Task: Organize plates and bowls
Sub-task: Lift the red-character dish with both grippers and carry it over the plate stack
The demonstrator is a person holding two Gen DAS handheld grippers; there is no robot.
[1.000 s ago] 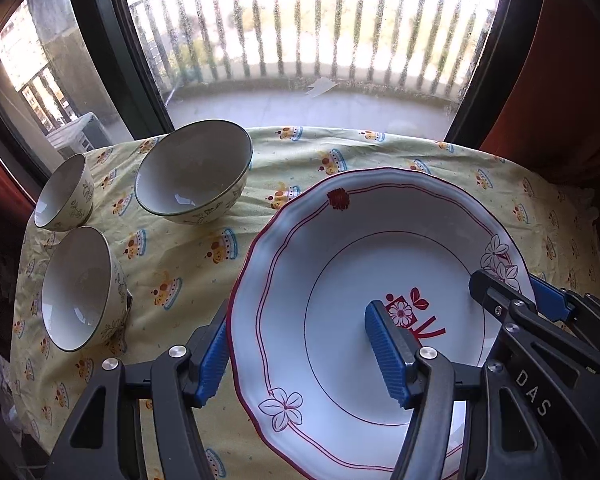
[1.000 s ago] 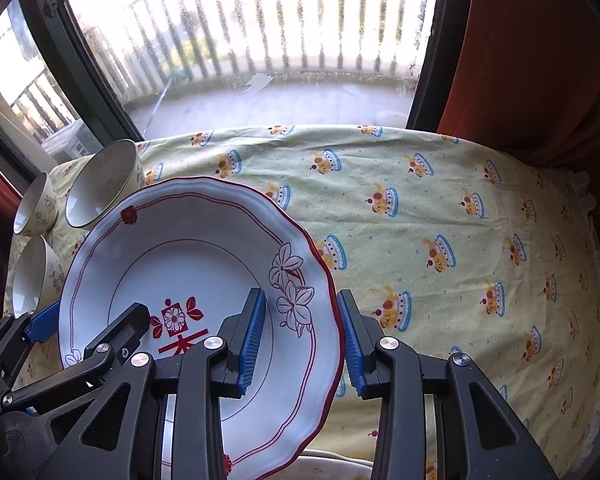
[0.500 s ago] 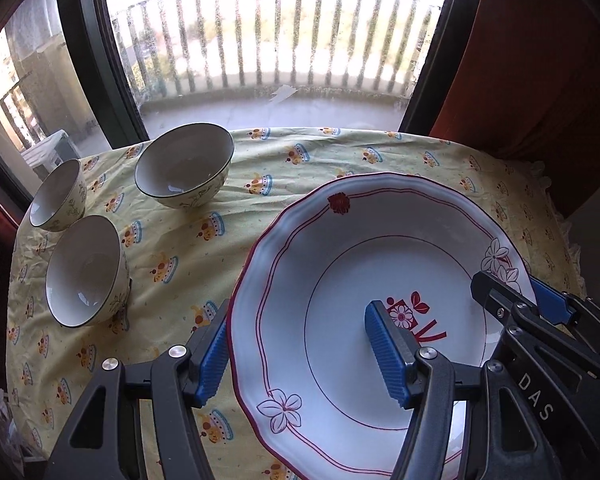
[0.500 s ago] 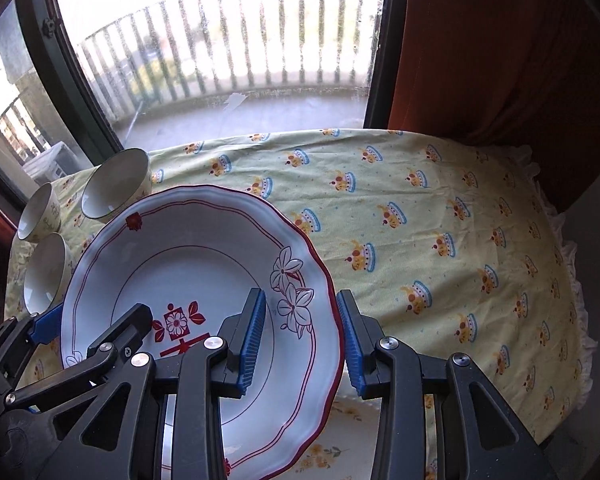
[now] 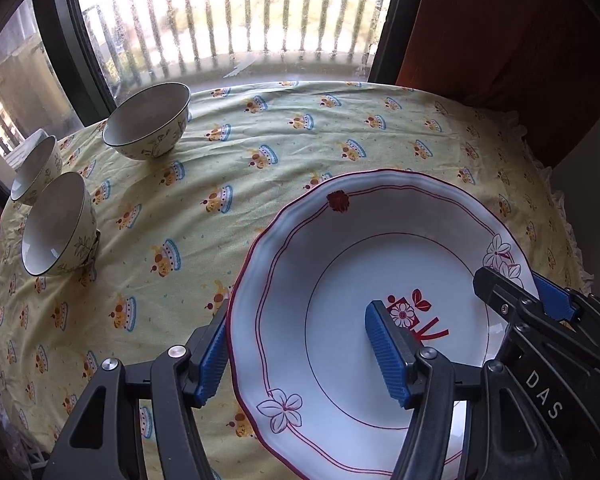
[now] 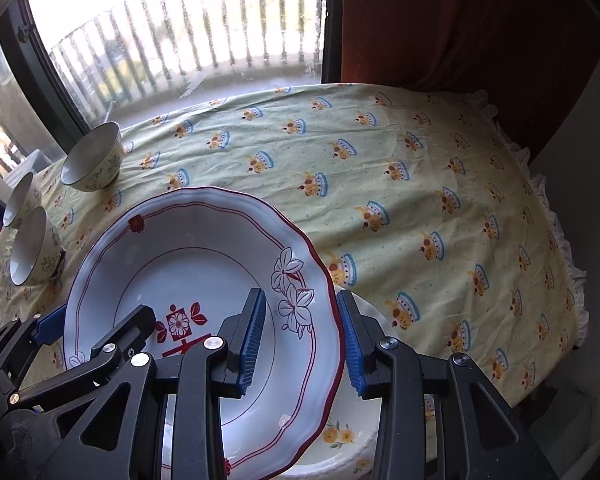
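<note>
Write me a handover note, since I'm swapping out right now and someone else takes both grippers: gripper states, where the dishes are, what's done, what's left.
Left gripper: straddling the near-left rim of the red-trimmed plate.
Right gripper: straddling the same plate's right rim.
The plate is held over the tablecloth, above a yellow-flowered plate.
Three bowls stand separately at the far left, unstacked.
Done: plate picked up.
Left: set it down, probably on the flowered plate, then gather the bowls.
</note>
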